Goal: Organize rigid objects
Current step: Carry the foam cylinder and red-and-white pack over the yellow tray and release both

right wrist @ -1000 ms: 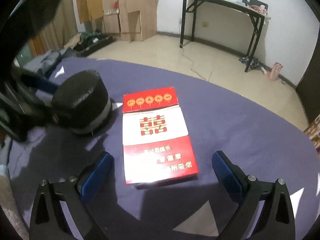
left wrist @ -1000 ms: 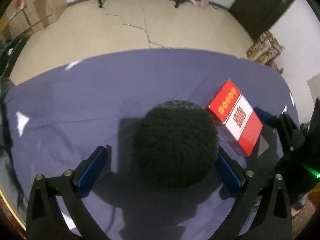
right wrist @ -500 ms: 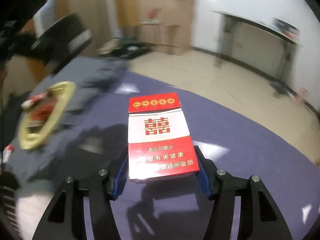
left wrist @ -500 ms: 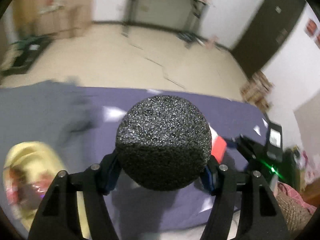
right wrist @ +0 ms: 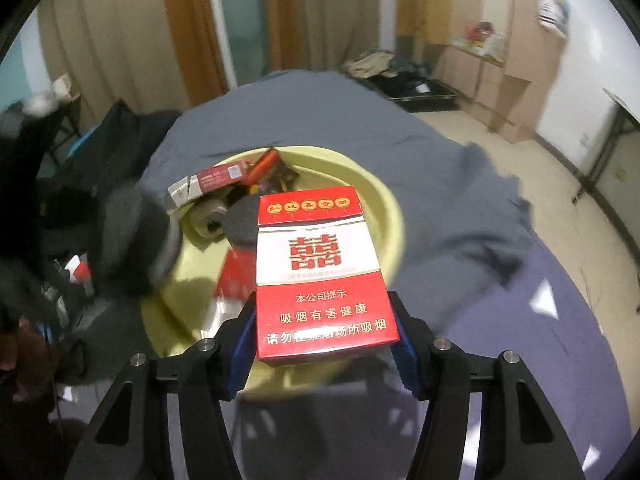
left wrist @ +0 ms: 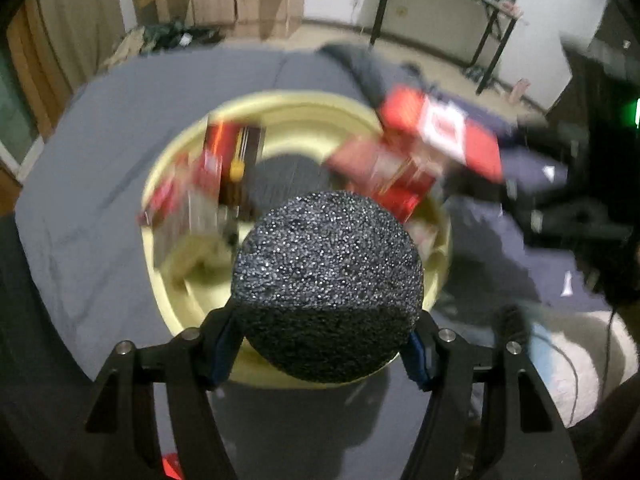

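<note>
My left gripper [left wrist: 324, 348] is shut on a black speckled round puck [left wrist: 327, 284] and holds it above the near rim of a pale yellow bowl [left wrist: 304, 100]. My right gripper [right wrist: 323, 340] is shut on a red and white cigarette box [right wrist: 320, 272] and holds it above the same yellow bowl [right wrist: 384, 200]. The box also shows blurred in the left wrist view [left wrist: 444, 132], and the puck shows blurred in the right wrist view [right wrist: 136, 236]. The bowl holds several red packs [right wrist: 218, 178] and a black disc [right wrist: 240, 220].
The bowl sits on a table under a grey-blue cloth [right wrist: 460, 184]. Dark clothes and bags [right wrist: 60, 184] lie left of the table. A black-legged table [left wrist: 440, 8] and cardboard boxes [right wrist: 500, 92] stand by the walls.
Both grippers closed on their objects, lifted them off the cloth and swung over to the yellow bowl, which has come into view under them.
</note>
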### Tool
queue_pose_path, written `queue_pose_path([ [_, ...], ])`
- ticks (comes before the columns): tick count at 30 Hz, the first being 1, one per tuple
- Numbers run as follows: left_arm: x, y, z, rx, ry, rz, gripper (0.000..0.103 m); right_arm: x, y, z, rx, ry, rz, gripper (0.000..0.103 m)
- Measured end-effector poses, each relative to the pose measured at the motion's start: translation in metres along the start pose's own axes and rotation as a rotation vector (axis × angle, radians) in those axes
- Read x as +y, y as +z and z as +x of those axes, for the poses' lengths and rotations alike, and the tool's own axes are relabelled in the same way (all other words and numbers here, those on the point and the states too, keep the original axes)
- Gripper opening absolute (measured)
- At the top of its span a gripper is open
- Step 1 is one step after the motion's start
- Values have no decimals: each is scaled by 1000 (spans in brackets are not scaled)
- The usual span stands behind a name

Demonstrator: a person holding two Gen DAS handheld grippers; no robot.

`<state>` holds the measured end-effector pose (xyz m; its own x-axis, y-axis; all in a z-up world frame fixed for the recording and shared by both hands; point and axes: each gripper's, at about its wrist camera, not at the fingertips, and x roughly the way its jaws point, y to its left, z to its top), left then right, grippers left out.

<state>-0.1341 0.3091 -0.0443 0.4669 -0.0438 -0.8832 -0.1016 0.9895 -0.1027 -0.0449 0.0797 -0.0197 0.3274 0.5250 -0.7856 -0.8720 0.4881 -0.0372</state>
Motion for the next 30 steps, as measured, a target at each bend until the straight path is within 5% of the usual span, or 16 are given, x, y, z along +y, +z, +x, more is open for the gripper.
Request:
queue_pose_path([
  [6, 26, 11, 41, 41, -39, -105, 68, 1, 49, 56, 75, -10, -26, 58],
  [13, 32, 23, 53, 44, -43, -96, 71, -13, 72, 98, 128, -29, 16, 59],
  [16, 32, 23, 54, 42, -35, -112, 83, -15, 75, 102, 111, -18, 37, 60],
  [17, 31, 26, 57, 36, -25, -118, 90, -15, 73, 99, 102, -12, 43, 62],
  [19, 32, 22, 54, 11, -11, -142, 97, -14, 69, 100, 62, -8, 65, 93],
  [20, 35, 22, 50, -11, -16, -163, 101, -15, 67, 95, 35, -6, 71, 97],
  [26, 29, 4, 14, -185, -33, -233, 103, -27, 33, 37, -145, 2, 22, 103],
  [30, 11, -23, 7, -226, -32, -222, 103, -36, -12, 21, -145, 26, -56, 103],
])
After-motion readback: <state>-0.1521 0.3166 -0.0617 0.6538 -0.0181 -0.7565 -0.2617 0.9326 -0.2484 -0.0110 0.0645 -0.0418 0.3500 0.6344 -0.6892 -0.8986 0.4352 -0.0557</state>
